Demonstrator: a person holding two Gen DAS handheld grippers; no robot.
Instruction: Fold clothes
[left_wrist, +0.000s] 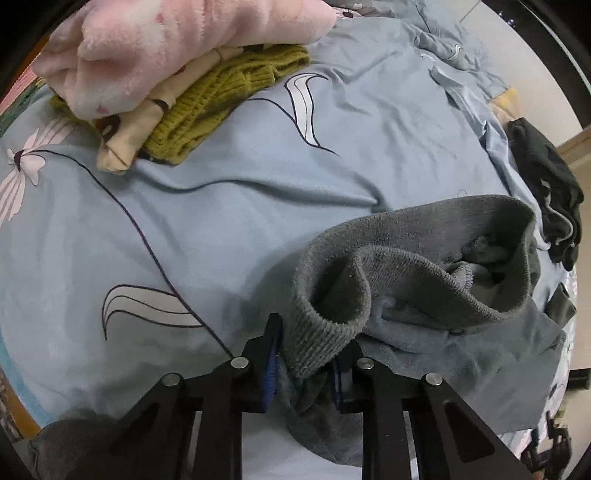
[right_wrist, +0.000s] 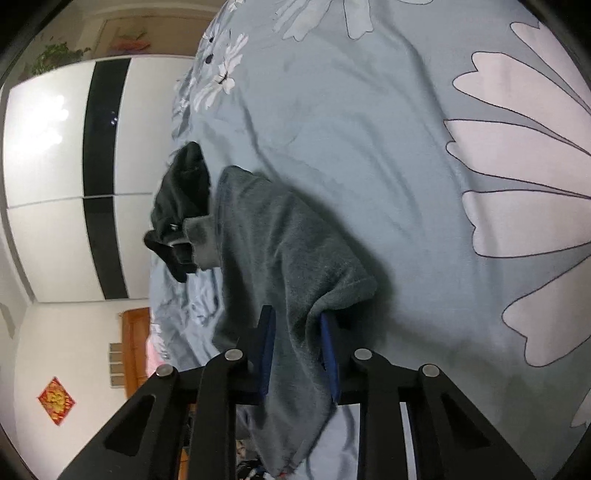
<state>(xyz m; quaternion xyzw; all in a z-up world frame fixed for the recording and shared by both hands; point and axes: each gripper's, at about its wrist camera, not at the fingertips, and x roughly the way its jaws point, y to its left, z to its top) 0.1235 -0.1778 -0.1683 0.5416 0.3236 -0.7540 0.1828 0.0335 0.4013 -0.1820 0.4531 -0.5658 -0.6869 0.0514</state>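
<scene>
the grey sweater (left_wrist: 424, 280) is clamped by both grippers on the bed sheet (left_wrist: 221, 206): the left gripper (left_wrist: 306, 365) pinches its ribbed collar, the right gripper (right_wrist: 299, 354) its edge. from the right gripper its length is seen running toward eleven o'clock, to the black garment (right_wrist: 181, 206).

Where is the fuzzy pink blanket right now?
In the left wrist view, the pink blanket sits at the top left, on the folded pile above a green knit sweater on the blue bedsheet.

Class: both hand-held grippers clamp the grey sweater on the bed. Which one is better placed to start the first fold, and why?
Probably the left hand-held gripper: it pinches the grey sweater by its ribbed hem. The right hand-held gripper only bunches mid-fabric.
</scene>
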